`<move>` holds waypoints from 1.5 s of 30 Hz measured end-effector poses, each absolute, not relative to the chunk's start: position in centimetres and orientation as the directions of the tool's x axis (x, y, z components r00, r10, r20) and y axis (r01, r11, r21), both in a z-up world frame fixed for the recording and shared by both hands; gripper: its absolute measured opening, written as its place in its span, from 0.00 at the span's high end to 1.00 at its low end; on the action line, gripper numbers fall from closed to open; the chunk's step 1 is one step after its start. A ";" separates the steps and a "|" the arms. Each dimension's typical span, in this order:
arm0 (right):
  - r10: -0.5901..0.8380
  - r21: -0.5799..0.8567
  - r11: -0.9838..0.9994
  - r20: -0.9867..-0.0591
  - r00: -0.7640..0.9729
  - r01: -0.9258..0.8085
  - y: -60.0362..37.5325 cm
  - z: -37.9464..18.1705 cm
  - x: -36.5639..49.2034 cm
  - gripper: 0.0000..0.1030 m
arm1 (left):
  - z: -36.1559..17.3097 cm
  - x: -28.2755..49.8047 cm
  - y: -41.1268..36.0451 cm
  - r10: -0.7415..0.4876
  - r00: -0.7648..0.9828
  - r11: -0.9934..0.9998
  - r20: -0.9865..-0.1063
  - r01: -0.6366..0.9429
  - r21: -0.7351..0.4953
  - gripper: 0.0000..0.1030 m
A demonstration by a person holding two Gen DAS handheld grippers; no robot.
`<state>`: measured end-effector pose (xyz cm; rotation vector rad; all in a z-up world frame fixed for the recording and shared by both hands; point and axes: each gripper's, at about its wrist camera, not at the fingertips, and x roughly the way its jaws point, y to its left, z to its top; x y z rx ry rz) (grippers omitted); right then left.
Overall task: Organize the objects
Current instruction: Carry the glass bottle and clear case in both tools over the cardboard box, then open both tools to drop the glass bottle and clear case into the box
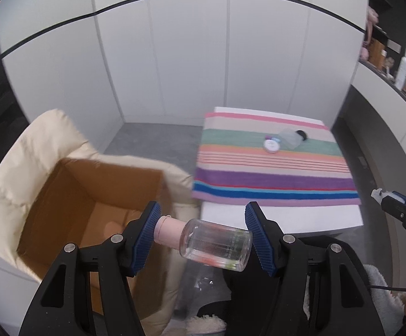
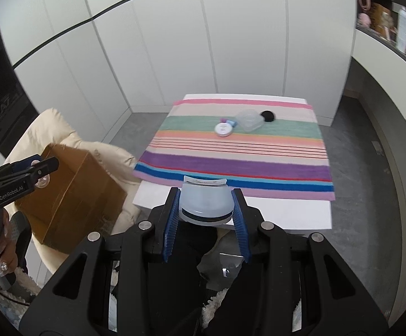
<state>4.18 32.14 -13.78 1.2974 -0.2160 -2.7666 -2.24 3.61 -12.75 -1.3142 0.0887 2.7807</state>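
The left gripper [image 1: 203, 235] has its fingers clamped endwise on a clear bottle [image 1: 216, 245] with a pink cap, held just beside the open cardboard box [image 1: 91, 196]. The right gripper [image 2: 207, 210] has its fingers closed on a pale blue lidded container [image 2: 204, 203] near the striped towel [image 2: 236, 154] on the tabletop [image 2: 286, 215]. "GenRobot.AI" reads on the left gripper's body.

At the top of both frames we see white wall panels [image 2: 175, 56] crossed by a thin black curved line. Below them lies a grey floor [image 2: 356, 196]. At the left edge we find a cream padded chair [image 1: 29, 145]. In the upper right corner we make out a shelf [image 1: 398, 75] crowded with bottles, too blurred to identify.
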 end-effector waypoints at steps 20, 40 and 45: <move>-0.427 0.186 -0.862 -0.769 -0.476 0.472 13.3 -15.9 2.7 0.63 | -14.1 3.8 -11.0 -0.191 -0.569 -0.954 -0.800 0.300 0.015 0.38; -0.454 0.100 -0.766 -0.784 -0.424 0.635 2.0 -17.1 -1.9 0.63 | -16.7 -0.2 -16.7 -0.225 -0.506 -0.882 -0.833 0.468 -0.047 0.37; -0.455 0.076 -0.748 -0.782 -0.426 0.660 -1.0 -17.2 -4.2 0.63 | -15.8 -2.9 -18.1 -0.309 -0.526 -0.868 -0.792 0.497 0.008 0.37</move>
